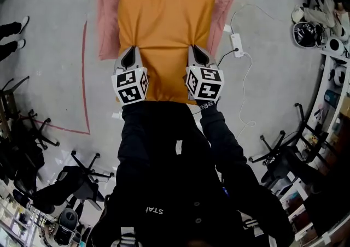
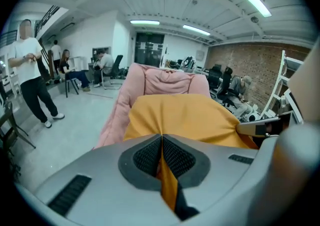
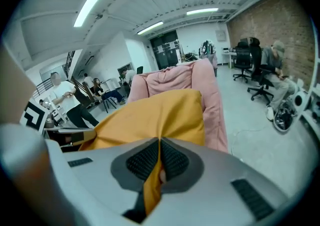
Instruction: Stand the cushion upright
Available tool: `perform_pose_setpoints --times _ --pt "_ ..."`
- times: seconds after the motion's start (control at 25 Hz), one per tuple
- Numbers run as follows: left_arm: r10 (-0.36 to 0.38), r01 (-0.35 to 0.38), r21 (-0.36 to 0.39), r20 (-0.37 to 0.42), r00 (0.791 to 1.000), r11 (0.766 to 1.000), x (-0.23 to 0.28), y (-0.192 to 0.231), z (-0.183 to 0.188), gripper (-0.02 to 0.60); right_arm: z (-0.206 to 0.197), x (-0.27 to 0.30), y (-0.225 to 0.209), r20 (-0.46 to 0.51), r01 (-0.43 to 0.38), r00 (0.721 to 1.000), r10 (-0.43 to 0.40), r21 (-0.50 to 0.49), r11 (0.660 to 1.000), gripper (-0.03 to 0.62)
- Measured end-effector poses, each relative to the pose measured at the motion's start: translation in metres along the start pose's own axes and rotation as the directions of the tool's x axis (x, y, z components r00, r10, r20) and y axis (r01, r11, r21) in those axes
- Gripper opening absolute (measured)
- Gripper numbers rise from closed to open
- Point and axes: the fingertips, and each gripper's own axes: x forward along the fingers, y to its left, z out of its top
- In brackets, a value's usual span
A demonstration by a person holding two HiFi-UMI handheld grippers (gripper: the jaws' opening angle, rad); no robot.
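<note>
Grey office floor (image 1: 49, 76) with a pink mat (image 1: 109, 16) on it, and the orange cushion (image 1: 167, 27) is sitting over that. Left claw (image 1: 130, 50) and right claw (image 1: 197, 49) each pinch its near edge. Only thin fabric's caught, so it could slip out or flop back.

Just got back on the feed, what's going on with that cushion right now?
A person stands over an orange cushion that lies on a pink pad on the floor. The left gripper and the right gripper are each shut on the fabric of the cushion's near edge, one toward each corner. The cushion is not yet upright; it slopes away from the jaws toward the pad's far end.
</note>
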Motion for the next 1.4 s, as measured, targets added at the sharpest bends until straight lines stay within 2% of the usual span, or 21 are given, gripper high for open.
perform_pose_setpoints --times 0.36,0.56,0.72,0.84,0.92,1.0,1.04,1.12,1.24,1.4 --pt "-0.055 0.052 0.032 0.108 0.993 0.998 0.052 -0.006 0.119 0.006 0.115 0.031 -0.015 0.115 0.073 0.991 -0.072 -0.004 0.997 0.021" --pt "-0.077 0.071 0.042 0.188 0.979 0.997 0.076 -0.011 0.181 0.006 0.178 0.047 -0.024 0.198 0.105 0.975 -0.098 -0.024 0.994 0.021" --pt "-0.091 0.079 0.054 0.287 0.953 0.995 0.086 -0.011 0.232 0.006 0.226 0.057 -0.025 0.288 0.144 0.949 -0.124 -0.048 0.988 0.021" --pt "-0.101 0.087 0.053 0.368 0.924 0.995 0.097 -0.015 0.266 0.006 0.261 0.066 -0.032 0.367 0.185 0.919 -0.146 -0.074 0.980 0.021" --pt "-0.102 0.087 0.056 0.415 0.904 0.995 0.108 -0.015 0.284 0.006 0.280 0.076 -0.035 0.410 0.202 0.900 -0.150 -0.086 0.976 0.021" --pt "-0.106 0.086 0.065 0.437 0.893 0.994 0.125 -0.013 0.292 0.006 0.290 0.095 -0.042 0.423 0.206 0.894 -0.151 -0.088 0.975 0.021" --pt "-0.111 0.090 0.069 0.433 0.894 0.994 0.138 -0.012 0.291 0.006 0.290 0.107 -0.047 0.413 0.204 0.898 -0.152 -0.084 0.975 0.021" --pt "-0.121 0.102 0.069 0.395 0.910 0.992 0.168 -0.009 0.278 0.008 0.281 0.136 -0.059 0.369 0.197 0.916 -0.154 -0.081 0.977 0.021" --pt "-0.143 0.125 0.079 0.303 0.942 0.989 0.210 -0.002 0.246 0.006 0.258 0.175 -0.072 0.296 0.195 0.942 -0.160 -0.092 0.977 0.021" --pt "-0.140 0.127 0.078 0.191 0.972 0.989 0.241 0.018 0.198 0.008 0.213 0.213 -0.077 0.181 0.179 0.970 -0.160 -0.094 0.979 0.021"
